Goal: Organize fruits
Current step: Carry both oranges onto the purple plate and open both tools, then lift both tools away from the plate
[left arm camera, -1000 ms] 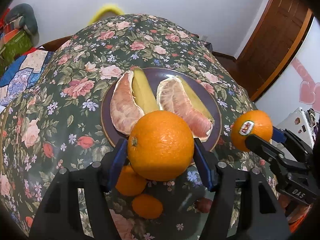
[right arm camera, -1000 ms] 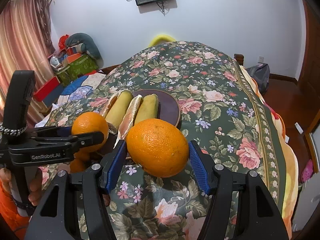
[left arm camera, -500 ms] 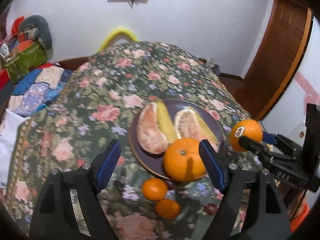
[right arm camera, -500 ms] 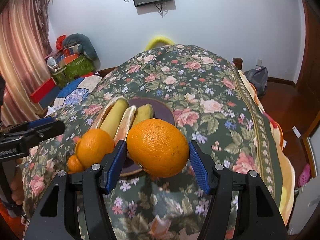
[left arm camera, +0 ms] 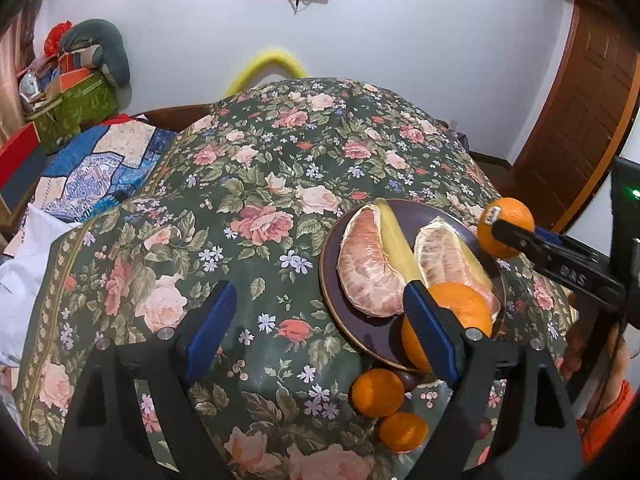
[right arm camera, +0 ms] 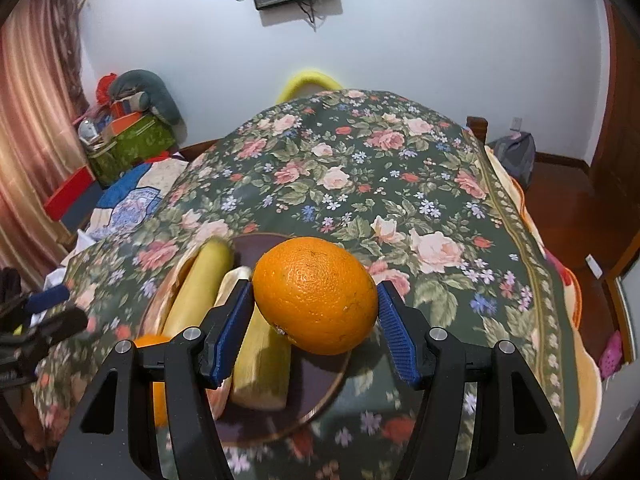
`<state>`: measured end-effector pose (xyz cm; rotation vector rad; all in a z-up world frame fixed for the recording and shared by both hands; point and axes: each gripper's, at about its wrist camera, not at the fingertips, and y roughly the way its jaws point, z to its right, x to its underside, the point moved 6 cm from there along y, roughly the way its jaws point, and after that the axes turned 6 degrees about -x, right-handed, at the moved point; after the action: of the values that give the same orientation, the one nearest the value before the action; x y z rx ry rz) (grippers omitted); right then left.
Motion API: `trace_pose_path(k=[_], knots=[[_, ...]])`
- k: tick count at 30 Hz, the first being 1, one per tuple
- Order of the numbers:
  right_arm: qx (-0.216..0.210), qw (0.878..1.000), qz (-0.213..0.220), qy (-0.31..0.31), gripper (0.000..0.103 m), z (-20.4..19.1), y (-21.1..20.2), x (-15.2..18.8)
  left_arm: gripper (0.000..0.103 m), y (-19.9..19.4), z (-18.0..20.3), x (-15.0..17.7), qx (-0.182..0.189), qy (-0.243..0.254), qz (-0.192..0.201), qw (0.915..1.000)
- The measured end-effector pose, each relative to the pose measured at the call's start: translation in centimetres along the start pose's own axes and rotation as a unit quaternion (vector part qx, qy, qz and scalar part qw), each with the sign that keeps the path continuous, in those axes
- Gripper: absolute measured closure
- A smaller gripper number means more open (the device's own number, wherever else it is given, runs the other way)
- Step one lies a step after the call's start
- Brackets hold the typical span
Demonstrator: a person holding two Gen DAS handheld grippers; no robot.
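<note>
Right wrist view: right gripper (right arm camera: pixel 316 312) clamps an orange (right arm camera: pixel 316 294) above the plate (right arm camera: pixel 320 392) at lower centre. Left gripper (left arm camera: pixel 316 320) gapes empty. Next, lower and release it beside the pomelo wedges (right arm camera: pixel 260 356).

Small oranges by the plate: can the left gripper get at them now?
Probably yes. The left gripper is open and empty, and the two small oranges lie uncovered on the cloth just below the plate.

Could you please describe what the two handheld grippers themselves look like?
Both are matte black plastic frames with silver screws. The left gripper and right gripper have blue ribbed pads on their fingers. The right gripper's side carries pale lettering and a green light on its body, seen from the left wrist.
</note>
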<state>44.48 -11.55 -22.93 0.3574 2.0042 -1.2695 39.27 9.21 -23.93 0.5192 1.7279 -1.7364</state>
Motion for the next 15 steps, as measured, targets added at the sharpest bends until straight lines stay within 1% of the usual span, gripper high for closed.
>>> trace_pose_path(k=[5,11,15], knots=[[0.007,1.000,-0.019,-0.001,0.044,0.1,2.2,-0.2,0.017,0.5,0.0,0.4,0.005,0.003,-0.004,1.0000],[-0.001,1.000,-0.024,0.003,0.041,0.3,2.6,0.0,0.017,0.9,0.3,0.8,0.010,0.004,-0.010,0.9999],[0.011,0.999,-0.036,-0.016,0.041,-0.1,2.6,0.2,0.017,0.7,0.8,1.1,0.012,0.007,-0.011,0.9998]])
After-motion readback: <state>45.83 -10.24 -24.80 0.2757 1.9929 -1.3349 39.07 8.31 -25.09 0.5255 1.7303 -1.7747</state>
